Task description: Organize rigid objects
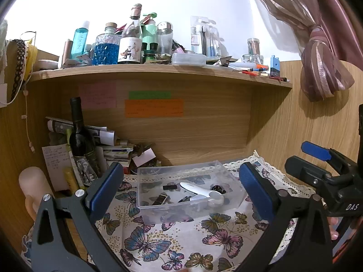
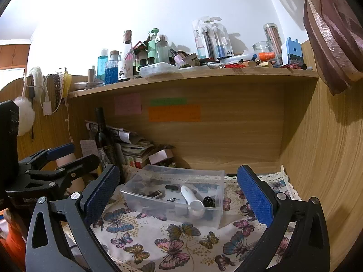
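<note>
left gripper (image 1: 179, 188): jaws spread wide, gripping nothing | right gripper (image 2: 179, 192): jaws spread wide, gripping nothing | clear plastic box (image 1: 158, 172) just ahead between both jaw pairs, on butterfly cloth (image 1: 172, 244) | white tool (image 2: 189, 196) inside box | wine bottle (image 1: 79, 131) beyond, left

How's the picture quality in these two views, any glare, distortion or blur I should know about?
Left wrist view: the wall behind the bottles is blown out white, the shelf bows from fisheye, corners are vignetted black; the bin is sharp. Right wrist view: same washed-out wall, curved shelf, curtain throws a hard shadow on the side panel; sticky-note writing is unreadable.
</note>
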Available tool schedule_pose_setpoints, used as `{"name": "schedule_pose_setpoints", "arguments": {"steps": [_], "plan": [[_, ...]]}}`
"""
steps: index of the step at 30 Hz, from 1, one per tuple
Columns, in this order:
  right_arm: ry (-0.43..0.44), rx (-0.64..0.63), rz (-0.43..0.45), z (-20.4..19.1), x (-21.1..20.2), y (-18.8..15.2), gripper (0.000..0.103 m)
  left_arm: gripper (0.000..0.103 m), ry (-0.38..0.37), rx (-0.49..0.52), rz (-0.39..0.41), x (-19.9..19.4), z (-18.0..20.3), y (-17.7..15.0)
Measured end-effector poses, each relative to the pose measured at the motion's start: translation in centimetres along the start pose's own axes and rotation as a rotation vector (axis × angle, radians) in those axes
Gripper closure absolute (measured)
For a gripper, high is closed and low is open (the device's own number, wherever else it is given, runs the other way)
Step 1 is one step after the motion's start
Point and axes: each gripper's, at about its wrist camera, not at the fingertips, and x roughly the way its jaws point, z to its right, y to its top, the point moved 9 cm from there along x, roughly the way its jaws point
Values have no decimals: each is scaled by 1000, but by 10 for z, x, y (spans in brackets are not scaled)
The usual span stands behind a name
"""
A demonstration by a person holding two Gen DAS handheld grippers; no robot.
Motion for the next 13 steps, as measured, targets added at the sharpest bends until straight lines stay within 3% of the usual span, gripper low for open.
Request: {"name": "schedule_pose_setpoints", "arguments": {"steps": [13], "plan": [[4,-2,-12,-2,5,-1,0,0,-12,8,-3,2,-1,-2]]}}
